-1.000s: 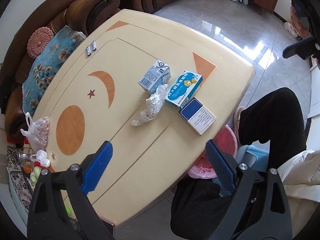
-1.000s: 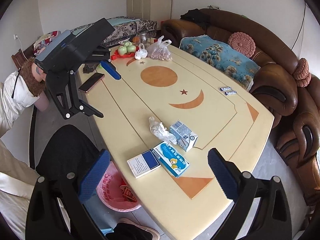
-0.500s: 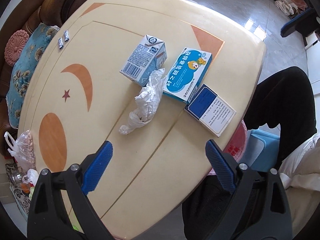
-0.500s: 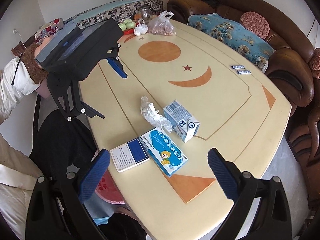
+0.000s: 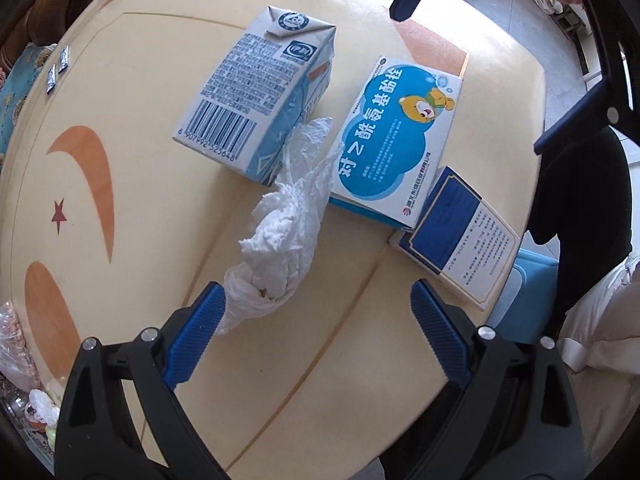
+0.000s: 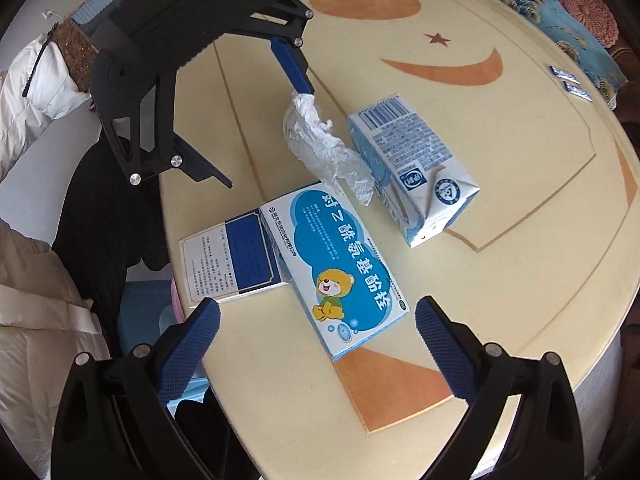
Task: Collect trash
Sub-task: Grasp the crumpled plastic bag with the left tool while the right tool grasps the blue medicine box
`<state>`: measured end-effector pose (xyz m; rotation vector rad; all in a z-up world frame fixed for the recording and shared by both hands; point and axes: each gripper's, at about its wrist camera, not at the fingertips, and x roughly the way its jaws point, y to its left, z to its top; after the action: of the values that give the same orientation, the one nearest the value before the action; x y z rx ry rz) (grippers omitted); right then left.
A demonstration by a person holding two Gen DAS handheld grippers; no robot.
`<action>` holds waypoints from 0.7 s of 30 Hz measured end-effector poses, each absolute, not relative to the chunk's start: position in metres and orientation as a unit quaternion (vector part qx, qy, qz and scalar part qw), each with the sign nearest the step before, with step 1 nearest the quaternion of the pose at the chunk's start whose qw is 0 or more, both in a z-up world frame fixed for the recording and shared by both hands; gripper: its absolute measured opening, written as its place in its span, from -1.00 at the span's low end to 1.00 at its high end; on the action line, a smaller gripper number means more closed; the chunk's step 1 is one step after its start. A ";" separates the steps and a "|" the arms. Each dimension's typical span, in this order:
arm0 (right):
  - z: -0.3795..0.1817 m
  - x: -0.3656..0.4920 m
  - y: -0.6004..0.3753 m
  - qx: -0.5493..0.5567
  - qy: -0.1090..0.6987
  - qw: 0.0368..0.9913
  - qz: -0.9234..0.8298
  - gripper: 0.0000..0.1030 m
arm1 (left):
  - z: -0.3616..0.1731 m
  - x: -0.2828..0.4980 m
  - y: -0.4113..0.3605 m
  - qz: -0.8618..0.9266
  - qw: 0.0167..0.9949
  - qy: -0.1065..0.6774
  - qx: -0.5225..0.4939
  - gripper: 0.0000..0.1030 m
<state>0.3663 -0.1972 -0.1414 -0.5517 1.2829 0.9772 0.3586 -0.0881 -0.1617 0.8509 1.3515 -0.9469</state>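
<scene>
A crumpled clear plastic bag with tissue inside (image 5: 280, 248) lies on the cream table (image 5: 120, 280). Its near end touches the left finger of my open left gripper (image 5: 316, 312). Behind the bag lies a blue-and-white milk carton (image 5: 260, 88), with a blue bear-printed medicine box (image 5: 396, 140) to its right and a dark-blue-and-white box (image 5: 456, 240) near the edge. My right gripper (image 6: 318, 320) is open and hovers over the near end of the medicine box (image 6: 336, 268). The right wrist view shows the left gripper (image 6: 266, 136) by the bag (image 6: 320, 140), beside the carton (image 6: 412, 168).
Two small sachets (image 6: 568, 84) lie near the far table edge, by a brown sofa with a blue cushion (image 6: 560, 20). A pink bin (image 6: 175, 300) and a light blue stool (image 5: 520, 300) sit below the table edge, next to a person's dark trouser leg (image 5: 580, 200).
Both grippers have come down and much closer to the cluster of trash. The left gripper's finger now touches the plastic bag, and the right gripper now hangs over the medicine box.
</scene>
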 end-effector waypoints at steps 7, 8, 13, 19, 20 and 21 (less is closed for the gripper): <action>-0.178 0.384 -0.192 -0.256 0.584 0.632 0.441 0.86 | -0.178 0.375 -0.086 -0.419 0.597 0.588 0.349 0.77; -0.182 0.384 -0.191 -0.261 0.580 0.632 0.442 0.86 | -0.179 0.376 -0.085 -0.423 0.598 0.587 0.345 0.77; -0.193 0.382 -0.188 -0.262 0.567 0.636 0.453 0.69 | -0.186 0.378 -0.085 -0.443 0.596 0.581 0.333 0.77; -0.184 0.365 -0.185 -0.252 0.557 0.648 0.454 0.30 | -0.190 0.378 -0.090 -0.445 0.599 0.577 0.333 0.73; -0.184 0.362 -0.185 -0.257 0.553 0.654 0.448 0.30 | -0.189 0.379 -0.092 -0.443 0.600 0.577 0.334 0.66; -0.185 0.359 -0.185 -0.263 0.551 0.658 0.441 0.29 | -0.188 0.378 -0.092 -0.441 0.602 0.575 0.334 0.62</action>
<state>0.3586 -0.1845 -0.1855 -0.5952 1.2488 0.9980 0.3782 -0.0924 -0.1881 0.7737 1.3328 -1.0217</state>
